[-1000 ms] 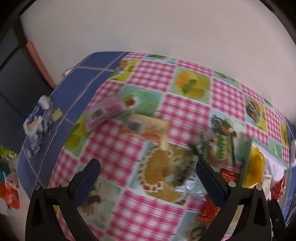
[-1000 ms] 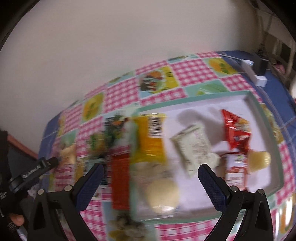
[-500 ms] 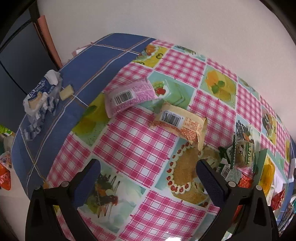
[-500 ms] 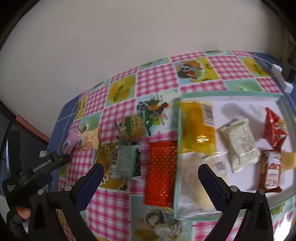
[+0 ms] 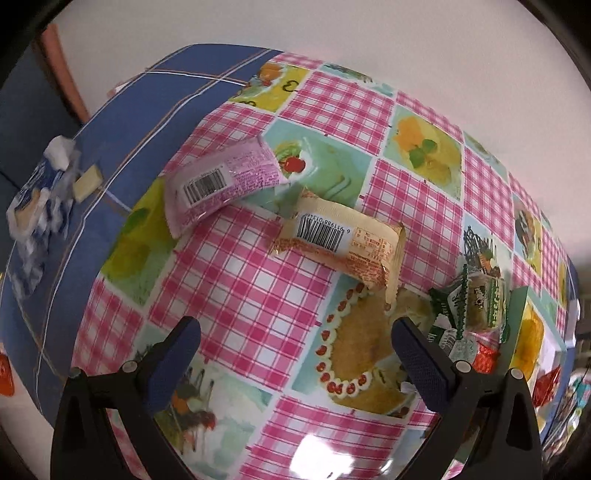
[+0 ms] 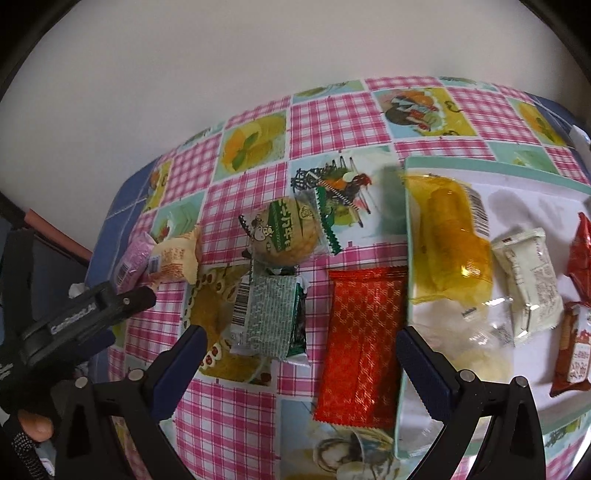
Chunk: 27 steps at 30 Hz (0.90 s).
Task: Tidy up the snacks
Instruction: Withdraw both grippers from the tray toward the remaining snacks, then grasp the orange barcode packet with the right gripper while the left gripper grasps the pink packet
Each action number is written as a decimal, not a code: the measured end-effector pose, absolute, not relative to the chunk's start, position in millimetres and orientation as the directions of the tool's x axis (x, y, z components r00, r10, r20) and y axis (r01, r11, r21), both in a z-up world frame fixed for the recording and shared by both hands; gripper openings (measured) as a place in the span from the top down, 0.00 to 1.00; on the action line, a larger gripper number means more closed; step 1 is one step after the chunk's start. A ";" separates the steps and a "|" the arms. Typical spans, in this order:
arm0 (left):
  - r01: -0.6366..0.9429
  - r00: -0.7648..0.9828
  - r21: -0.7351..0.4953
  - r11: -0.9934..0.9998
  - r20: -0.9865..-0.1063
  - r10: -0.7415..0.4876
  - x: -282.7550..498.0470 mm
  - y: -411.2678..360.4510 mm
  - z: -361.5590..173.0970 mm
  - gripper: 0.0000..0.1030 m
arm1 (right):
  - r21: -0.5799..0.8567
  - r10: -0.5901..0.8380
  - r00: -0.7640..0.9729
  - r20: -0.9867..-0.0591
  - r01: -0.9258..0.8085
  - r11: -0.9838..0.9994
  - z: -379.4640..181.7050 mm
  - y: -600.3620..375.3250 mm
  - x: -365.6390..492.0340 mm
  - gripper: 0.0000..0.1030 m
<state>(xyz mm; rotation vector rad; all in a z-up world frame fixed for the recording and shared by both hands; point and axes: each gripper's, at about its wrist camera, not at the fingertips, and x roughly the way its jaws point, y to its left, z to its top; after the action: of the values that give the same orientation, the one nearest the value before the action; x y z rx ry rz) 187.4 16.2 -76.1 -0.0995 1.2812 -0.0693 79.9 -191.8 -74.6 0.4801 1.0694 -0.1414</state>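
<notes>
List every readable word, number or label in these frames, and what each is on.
"6 911988 013460", roughly, upside down: barcode digits on the cream pack.
White lettering on the left gripper: blurred.
Characters on the green biscuit pack: unreadable.
Print on the pink pack and tray snacks: too small.

A home dining spot: a counter (image 5: 236, 295) under a pink checked oilcloth printed with cakes, against a plain white wall (image 5: 369, 33).

A pink checked tablecloth (image 5: 240, 280) with food pictures overlies a blue cloth (image 5: 155, 96) beside a white wall (image 5: 369, 33).
</notes>
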 end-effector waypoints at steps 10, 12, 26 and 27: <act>0.187 0.311 -0.069 0.980 -0.942 -0.126 235.8 38.0 -53.9 0.00 | 0.297 0.142 0.488 -0.861 0.257 0.920 -63.7 -166.4 112.7 0.00; 0.201 0.313 -0.067 0.977 -0.941 -0.129 248.4 46.1 -50.3 0.00 | 0.281 0.143 0.490 -0.860 0.219 0.934 -56.0 -158.1 124.4 0.00; 0.205 0.246 -0.070 0.976 -0.962 -0.120 301.4 88.9 -76.2 0.00 | 0.120 0.143 0.377 -0.915 -0.083 0.989 -77.2 -80.9 206.5 0.00; 0.204 0.241 -0.069 0.976 -0.963 -0.119 304.5 91.6 -78.9 0.00 | 0.109 0.139 0.366 -0.920 -0.100 0.989 -81.0 -76.5 209.6 0.00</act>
<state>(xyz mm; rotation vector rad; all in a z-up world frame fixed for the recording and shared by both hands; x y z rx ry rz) 304.5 91.6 -78.9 0.0758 1.3087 -0.2212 209.6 -76.5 -81.0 0.0367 1.1858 0.1533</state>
